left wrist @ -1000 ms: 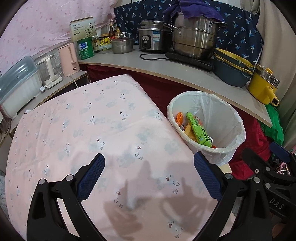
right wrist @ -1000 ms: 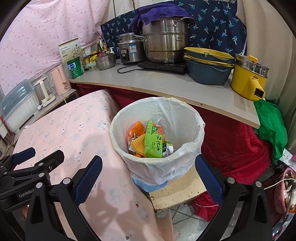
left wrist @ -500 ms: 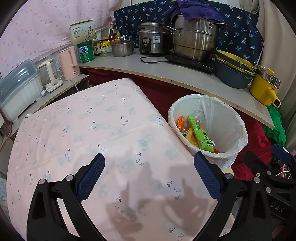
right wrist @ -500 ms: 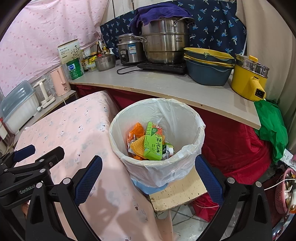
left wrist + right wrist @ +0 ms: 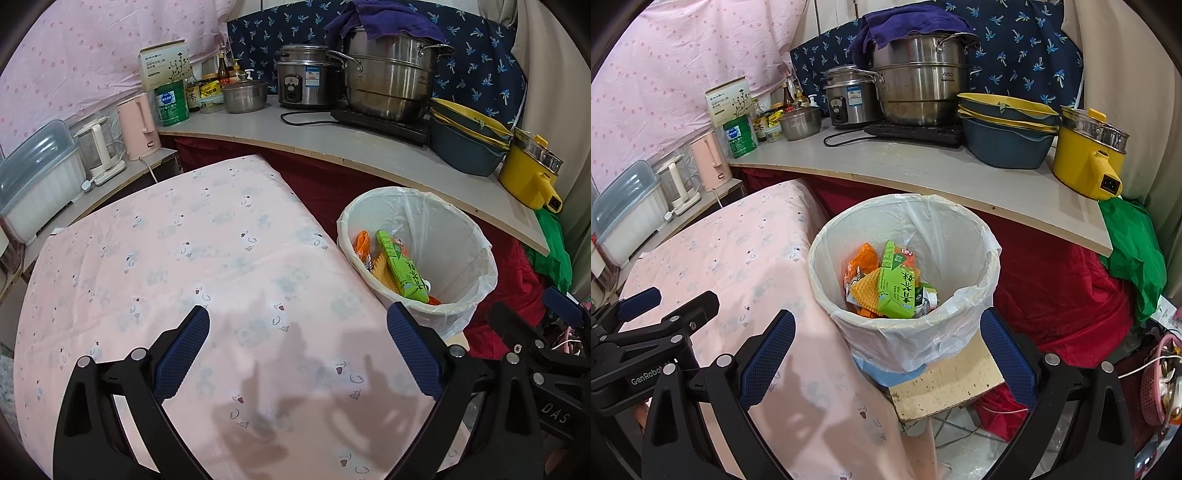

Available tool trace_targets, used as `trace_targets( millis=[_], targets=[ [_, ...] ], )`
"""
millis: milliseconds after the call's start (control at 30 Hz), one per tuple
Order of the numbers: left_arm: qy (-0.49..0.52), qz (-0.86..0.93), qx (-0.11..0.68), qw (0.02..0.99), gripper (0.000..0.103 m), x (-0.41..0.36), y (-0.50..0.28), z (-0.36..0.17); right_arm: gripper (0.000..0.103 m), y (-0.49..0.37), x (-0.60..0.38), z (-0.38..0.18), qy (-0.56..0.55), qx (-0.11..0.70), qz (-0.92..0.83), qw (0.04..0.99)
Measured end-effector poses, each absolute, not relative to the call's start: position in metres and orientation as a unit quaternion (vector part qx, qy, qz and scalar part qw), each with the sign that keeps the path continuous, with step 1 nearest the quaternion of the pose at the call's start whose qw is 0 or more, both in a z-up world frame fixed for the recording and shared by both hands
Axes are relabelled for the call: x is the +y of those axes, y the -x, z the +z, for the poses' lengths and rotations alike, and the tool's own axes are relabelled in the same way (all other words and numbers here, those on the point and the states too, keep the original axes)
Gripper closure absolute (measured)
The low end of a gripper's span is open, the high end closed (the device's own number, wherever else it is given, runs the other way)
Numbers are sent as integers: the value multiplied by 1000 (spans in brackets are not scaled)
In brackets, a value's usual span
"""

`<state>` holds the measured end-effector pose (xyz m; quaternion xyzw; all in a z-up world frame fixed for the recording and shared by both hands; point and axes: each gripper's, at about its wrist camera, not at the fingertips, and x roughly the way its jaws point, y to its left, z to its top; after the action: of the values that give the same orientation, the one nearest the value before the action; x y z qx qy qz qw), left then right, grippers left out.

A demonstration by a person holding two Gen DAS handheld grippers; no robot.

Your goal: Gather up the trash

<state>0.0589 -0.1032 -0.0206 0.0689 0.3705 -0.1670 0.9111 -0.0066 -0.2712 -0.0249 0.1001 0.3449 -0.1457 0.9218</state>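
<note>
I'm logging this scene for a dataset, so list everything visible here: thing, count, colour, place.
trash bin: 1, white liner, on a board beside the table
green carton: 1, green, in the bin
orange wrappers: several, orange, in the bin
tablecloth: 1, pink, over the table
steamer pot: 1, steel, on the counter's hotplate
purple towel: 1, over the steamer pot
rice cooker: 1, steel, counter
basins: stacked, blue and yellow, counter
yellow pot: 1, counter's right end
green tin: 1, counter's left end
pink kettle: 1, side shelf
left claw: open, empty, over the tablecloth
right claw: open, empty, before the bin
</note>
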Motion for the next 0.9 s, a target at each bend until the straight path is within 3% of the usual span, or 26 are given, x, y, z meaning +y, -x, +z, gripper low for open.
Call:
trace_targets(
  millis=[900],
  targets=[
    [-84, -180, 377, 905, 11, -117, -61, -27, 6, 8, -277, -31, -107, 347, -154, 919]
  ],
)
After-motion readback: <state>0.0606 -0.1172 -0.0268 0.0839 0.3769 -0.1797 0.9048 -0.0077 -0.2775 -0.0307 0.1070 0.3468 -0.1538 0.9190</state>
